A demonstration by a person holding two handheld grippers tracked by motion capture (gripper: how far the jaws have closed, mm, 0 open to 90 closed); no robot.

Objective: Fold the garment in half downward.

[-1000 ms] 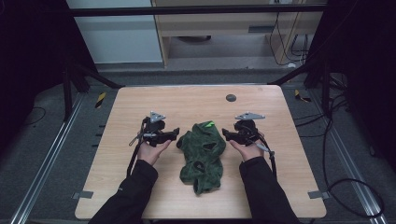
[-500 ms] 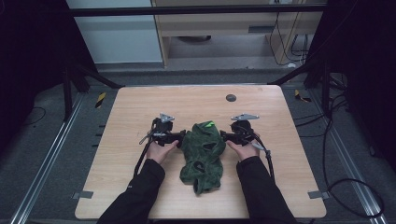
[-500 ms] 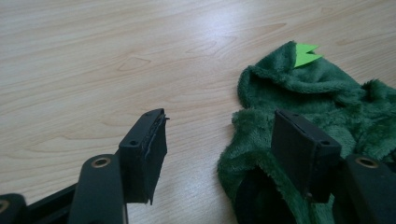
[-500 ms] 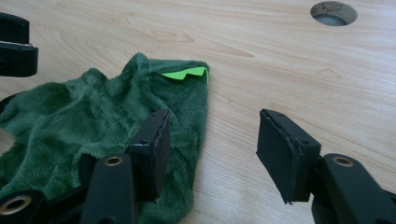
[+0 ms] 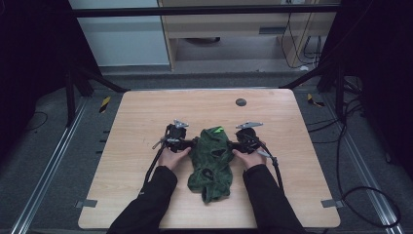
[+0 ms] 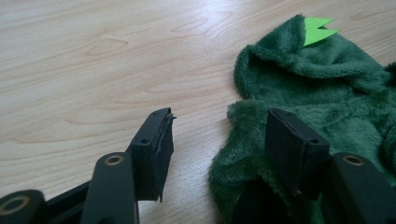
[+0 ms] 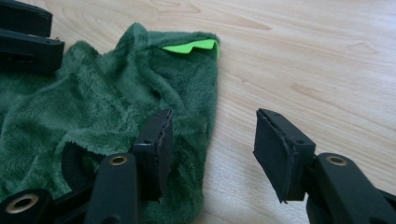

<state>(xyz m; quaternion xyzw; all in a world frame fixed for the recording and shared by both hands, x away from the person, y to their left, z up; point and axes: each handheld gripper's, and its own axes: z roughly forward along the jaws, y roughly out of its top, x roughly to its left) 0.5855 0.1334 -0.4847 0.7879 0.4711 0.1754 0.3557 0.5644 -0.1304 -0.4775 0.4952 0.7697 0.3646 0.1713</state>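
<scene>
Plush green garment (image 5: 213,161), crumpled, fuzzy

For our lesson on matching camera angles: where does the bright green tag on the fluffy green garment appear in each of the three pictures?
High view: bright green tag sits at the garment's far edge, centre of the table.
Left gripper view: tag at upper right.
Right gripper view: tag at top, left of centre.
Shared landmark: the garment's fluffy edge beside the tag.
</scene>
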